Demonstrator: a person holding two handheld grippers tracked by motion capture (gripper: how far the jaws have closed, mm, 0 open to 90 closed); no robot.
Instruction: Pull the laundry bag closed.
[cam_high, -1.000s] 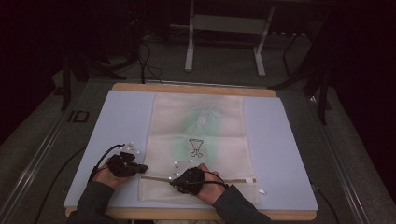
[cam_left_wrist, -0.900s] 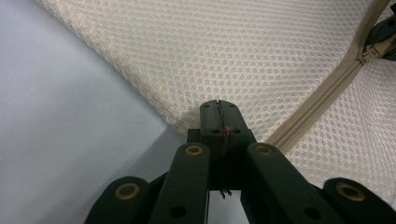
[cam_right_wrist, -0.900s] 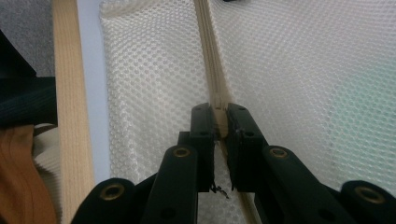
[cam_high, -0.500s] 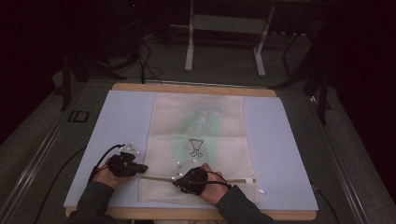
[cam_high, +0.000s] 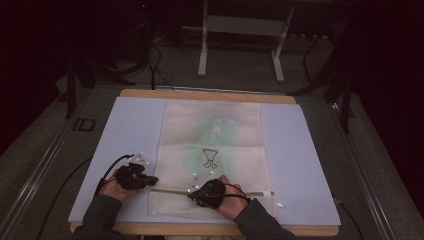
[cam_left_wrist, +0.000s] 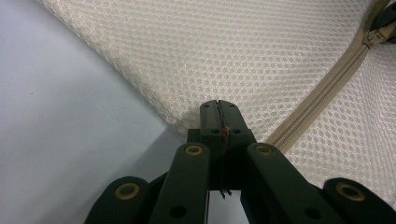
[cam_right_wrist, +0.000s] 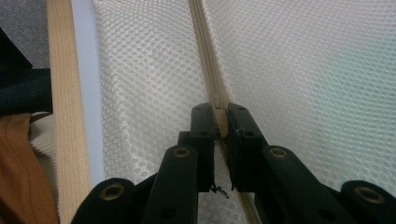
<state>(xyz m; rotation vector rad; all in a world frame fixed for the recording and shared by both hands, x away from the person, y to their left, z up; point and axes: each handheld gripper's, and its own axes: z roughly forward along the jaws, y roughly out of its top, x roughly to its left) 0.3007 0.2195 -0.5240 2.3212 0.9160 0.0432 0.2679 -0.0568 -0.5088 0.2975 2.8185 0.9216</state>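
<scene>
Since the earlier frame the right gripper (cam_high: 194, 189) has slid left along the zipper (cam_high: 250, 193), pinching its slider. The mesh bag (cam_high: 212, 150) fills the picture's middle; its zipper runs left-right at lower centre. The left gripper (cam_high: 152, 180) pinches the bag's lower-left edge, anchoring it.

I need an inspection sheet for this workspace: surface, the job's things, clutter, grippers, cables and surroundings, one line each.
Surface: pale blue mat on a wooden table.
Job's things: cream mesh laundry bag lying flat, something green inside; its zipper runs across the near end.
Clutter: nothing seen.
Grippers: left gripper shut on the bag's left edge at the zipper's end; right gripper shut on the zipper, apparently its slider.
Cables: a black cable loops from the left gripper; more cables on the floor behind.
Surroundings: dark room, grey floor, a metal stand beyond the table.
</scene>
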